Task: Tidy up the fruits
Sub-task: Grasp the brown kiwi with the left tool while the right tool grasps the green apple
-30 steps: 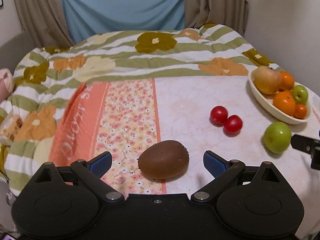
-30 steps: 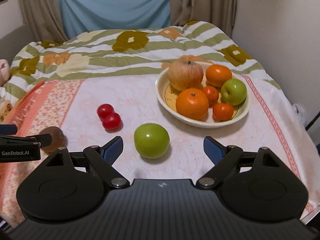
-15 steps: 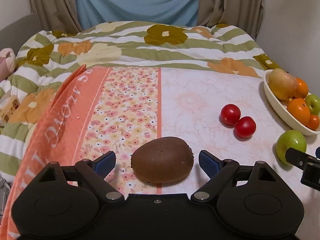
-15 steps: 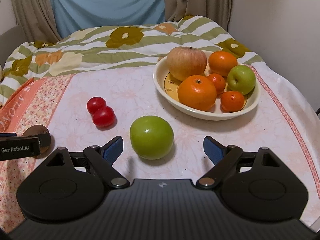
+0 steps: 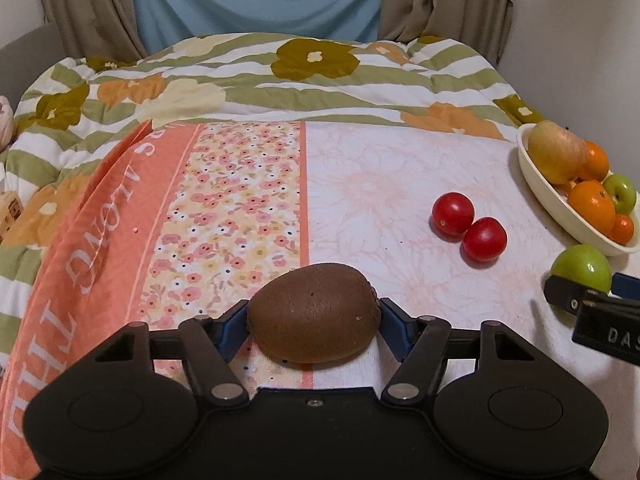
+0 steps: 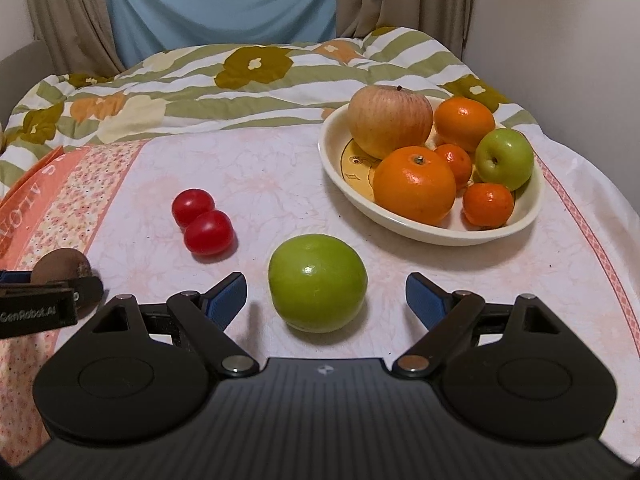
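Both tongs lower than before; left tongs closing on kiwi; right tongs apart around green apple.

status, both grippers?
Left gripper closing, pads at kiwi. Right gripper open around green apple. Bowl path clear.

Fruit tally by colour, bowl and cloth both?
Green apple: 2, one in the bowl at, one loose
Orange citrus: 4
Red-yellow apple: 1
Red tomato: 2
Brown kiwi: 1
Total: 10
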The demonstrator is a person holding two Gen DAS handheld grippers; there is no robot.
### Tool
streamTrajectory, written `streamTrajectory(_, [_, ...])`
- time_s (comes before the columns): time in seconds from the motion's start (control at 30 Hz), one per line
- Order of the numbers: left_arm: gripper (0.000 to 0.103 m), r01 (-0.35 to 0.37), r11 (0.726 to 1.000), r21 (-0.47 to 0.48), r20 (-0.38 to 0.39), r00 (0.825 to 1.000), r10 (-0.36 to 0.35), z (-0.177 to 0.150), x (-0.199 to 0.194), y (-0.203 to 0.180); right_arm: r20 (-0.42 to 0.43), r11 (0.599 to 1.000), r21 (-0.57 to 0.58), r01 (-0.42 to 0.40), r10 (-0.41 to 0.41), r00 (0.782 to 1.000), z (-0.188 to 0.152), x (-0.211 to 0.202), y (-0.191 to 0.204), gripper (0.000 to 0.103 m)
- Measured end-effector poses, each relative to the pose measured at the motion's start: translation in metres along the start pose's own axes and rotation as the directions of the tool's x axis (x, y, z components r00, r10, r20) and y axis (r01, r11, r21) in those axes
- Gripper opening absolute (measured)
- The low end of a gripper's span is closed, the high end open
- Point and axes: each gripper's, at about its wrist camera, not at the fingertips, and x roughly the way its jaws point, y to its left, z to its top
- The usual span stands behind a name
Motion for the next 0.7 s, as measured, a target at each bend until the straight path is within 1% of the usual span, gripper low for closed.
streamTrajectory(0.3, [0.071, 0.008, 1.0, 0.006, -0.001, 1.0, -0.008, 0.0, 0.0, 0.001, -0.005, 1.0, 0.005, -0.012, 0.012, 1.0, 0.001, 0.005, -0.001, 0.099])
streamTrajectory(0.53, [0.071, 0.009, 1.0, 0.018, -0.003, 1.0, -0.009, -0.004, -0.003, 0.002, -0.008, 1.0, 0.012, -0.028, 0.028, 1.0, 0.001, 0.006, 0.0, 0.092])
streamTrajectory(0.63, [0.071, 0.009, 1.0, 0.024, -0.004, 1.0, -0.009, -0.006, -0.005, 0.002, -0.014, 0.999, 0.02, -0.038, 0.038, 0.999, 0.001, 0.008, 0.0, 0.086])
streamTrajectory(0.7, [0.071, 0.009, 1.0, 0.028, -0.004, 1.0, -0.009, -0.008, -0.007, 0.001, -0.03, 0.999, 0.021, -0.049, 0.05, 0.998, 0.0, 0.012, -0.001, 0.066])
